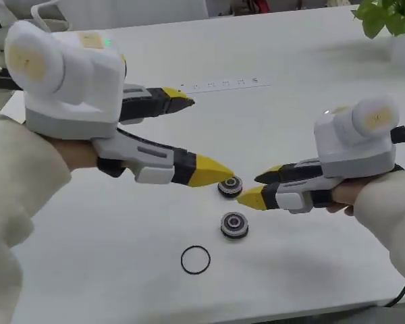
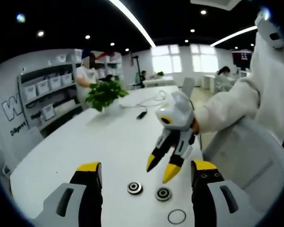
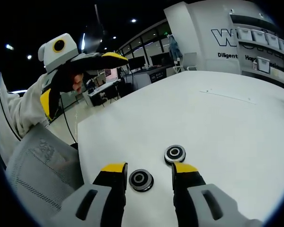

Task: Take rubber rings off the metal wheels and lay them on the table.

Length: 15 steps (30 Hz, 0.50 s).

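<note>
A loose rubber ring (image 1: 195, 260) lies flat on the white counter (image 1: 290, 108). Just beyond it stand two metal wheels, the near wheel (image 1: 234, 225) and the far wheel (image 1: 230, 186), the latter between the grippers' tips. The right gripper (image 1: 253, 187) has its jaws released. The left gripper (image 1: 202, 137) has its jaws spread wide, holding nothing.

I wear fluffy cream fleece sleeves (image 1: 13, 182); my left gripper (image 1: 208, 137) and right gripper (image 1: 251, 189) are white-grey, black-jawed, yellow-tipped.
</note>
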Motion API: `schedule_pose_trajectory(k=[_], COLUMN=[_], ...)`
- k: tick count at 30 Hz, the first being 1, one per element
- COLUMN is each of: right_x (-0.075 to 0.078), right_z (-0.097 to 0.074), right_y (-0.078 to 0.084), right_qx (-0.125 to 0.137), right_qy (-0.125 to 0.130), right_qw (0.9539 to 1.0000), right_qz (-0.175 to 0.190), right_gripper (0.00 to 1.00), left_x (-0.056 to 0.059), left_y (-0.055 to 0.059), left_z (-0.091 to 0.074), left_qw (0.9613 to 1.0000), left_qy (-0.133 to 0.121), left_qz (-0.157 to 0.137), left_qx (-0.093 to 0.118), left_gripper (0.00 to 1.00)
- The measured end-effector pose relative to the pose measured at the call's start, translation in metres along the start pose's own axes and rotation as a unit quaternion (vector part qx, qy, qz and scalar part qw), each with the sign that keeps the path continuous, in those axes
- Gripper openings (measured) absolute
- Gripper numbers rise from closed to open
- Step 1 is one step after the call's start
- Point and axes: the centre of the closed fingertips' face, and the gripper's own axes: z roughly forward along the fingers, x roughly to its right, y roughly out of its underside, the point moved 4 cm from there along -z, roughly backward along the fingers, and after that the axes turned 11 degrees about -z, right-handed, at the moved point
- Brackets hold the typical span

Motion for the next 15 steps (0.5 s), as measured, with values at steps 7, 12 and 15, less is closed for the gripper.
schedule_pose_trajectory(k=[7, 12, 15], right_x=[0.001, -0.001, -0.003], right_z=[0.002, 0.006, 0.009], right_y=[0.007, 0.014, 0.021], right_qx=[-0.003, -0.015, -0.032], right_qy=[-0.005, -0.013, -0.018], right_qw=[0.9999, 0.9998, 0.9993], right_qz=[0.009, 0.01, 0.008], right_gripper=[0.35, 0.35, 0.35], left_x=[0.001, -0.001, -0.003], left_y=[0.033, 0.052, 0.065], left_z=[0.02, 0.029, 0.035], left_qw=[0.9992, 0.9986, 0.998], left_qy=[0.02, 0.013, 0.009], left_qz=[-0.032, -0.052, -0.062], left_qx=[-0.009, -0.002, 0.002], left_gripper=[0.73, 0.72, 0.68])
